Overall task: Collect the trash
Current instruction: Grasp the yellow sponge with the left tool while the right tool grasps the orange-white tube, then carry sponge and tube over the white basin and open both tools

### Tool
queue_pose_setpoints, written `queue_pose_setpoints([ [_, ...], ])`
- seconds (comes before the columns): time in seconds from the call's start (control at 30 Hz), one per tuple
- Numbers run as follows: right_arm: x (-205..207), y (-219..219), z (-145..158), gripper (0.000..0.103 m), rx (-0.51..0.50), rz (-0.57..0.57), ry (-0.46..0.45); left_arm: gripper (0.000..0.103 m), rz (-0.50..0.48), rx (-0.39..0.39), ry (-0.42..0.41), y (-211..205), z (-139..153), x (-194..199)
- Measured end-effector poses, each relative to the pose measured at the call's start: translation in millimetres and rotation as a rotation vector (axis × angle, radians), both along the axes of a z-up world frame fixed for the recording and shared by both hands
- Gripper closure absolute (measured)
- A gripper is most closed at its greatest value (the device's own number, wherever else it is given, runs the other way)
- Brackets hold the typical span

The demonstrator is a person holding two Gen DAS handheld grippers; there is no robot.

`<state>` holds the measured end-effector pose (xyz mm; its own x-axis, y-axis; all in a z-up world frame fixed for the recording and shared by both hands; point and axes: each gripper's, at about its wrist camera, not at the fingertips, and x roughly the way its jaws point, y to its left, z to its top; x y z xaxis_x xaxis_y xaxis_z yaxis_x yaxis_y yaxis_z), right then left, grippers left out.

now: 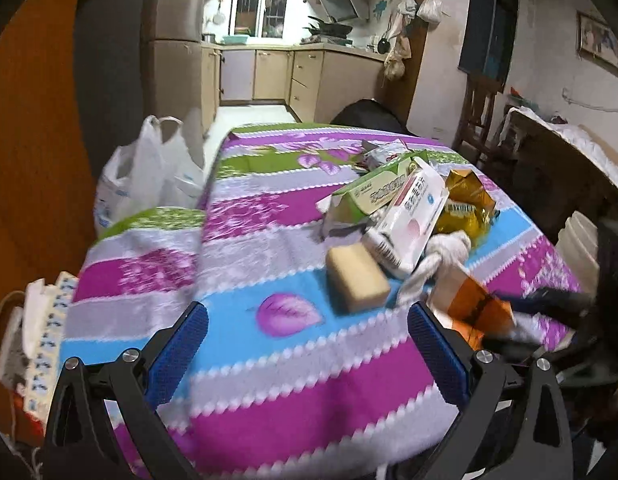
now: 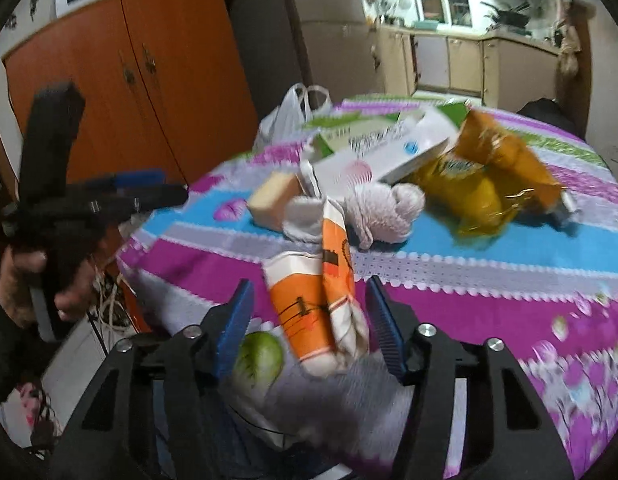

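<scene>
An orange-and-white crumpled paper cup (image 2: 315, 300) lies on the striped tablecloth (image 2: 489, 292) between the spread blue pads of my right gripper (image 2: 309, 322); the pads stand apart from it. It also shows in the left wrist view (image 1: 475, 304), with the right gripper (image 1: 521, 320) at it. My left gripper (image 1: 309, 344) is open and empty above the near cloth. Behind lie a tan block (image 1: 357, 278), a knotted white cloth (image 2: 383, 210), a white-pink box (image 1: 411, 216), a green box (image 1: 375, 192) and a yellow snack bag (image 2: 485, 176).
A white plastic bag (image 1: 149, 172) hangs at the table's far left edge. An orange cupboard (image 2: 149, 76) stands left. A green round fruit (image 2: 257, 358) sits below the right gripper. Chairs and a covered table (image 1: 569, 168) stand right.
</scene>
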<state>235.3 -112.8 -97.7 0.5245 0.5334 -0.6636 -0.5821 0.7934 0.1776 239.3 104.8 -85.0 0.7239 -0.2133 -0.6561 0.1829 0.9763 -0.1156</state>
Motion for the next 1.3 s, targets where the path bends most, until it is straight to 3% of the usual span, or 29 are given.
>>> queue_pose_setpoints([
  [0.2,-5,-10,-5,0.074,0.031,-0.051,-0.010,0.008,-0.030,0.004,0.022,-38,-19,35],
  [0.27,-11,-23,0,0.077,0.051,-0.070,-0.016,0.026,-0.042,-0.023,0.049,-44,-26,44],
  [0.3,-16,-28,2,0.081,0.058,-0.075,-0.015,0.029,-0.047,-0.039,0.062,-46,-31,48],
  [0.33,-18,-30,2,0.089,0.060,-0.079,-0.015,0.035,-0.051,-0.046,0.067,-47,-33,50],
  [0.5,-21,-38,4,0.090,0.065,-0.090,-0.019,0.059,-0.055,-0.060,0.073,-51,-44,54],
  [0.8,-12,-38,12,0.091,0.077,-0.130,-0.046,0.064,-0.021,-0.048,0.030,-35,-37,40],
  [1.0,-31,-65,56,0.091,0.111,-0.231,-0.166,0.064,-0.033,-0.047,-0.070,-38,6,19],
  [1.17,-43,-134,120,0.091,0.069,-0.438,-0.310,0.064,-0.209,-0.057,-0.144,-111,60,23],
  [1.3,-57,-217,159,0.091,0.008,-0.645,-0.370,0.064,-0.381,-0.081,-0.217,-206,109,27],
])
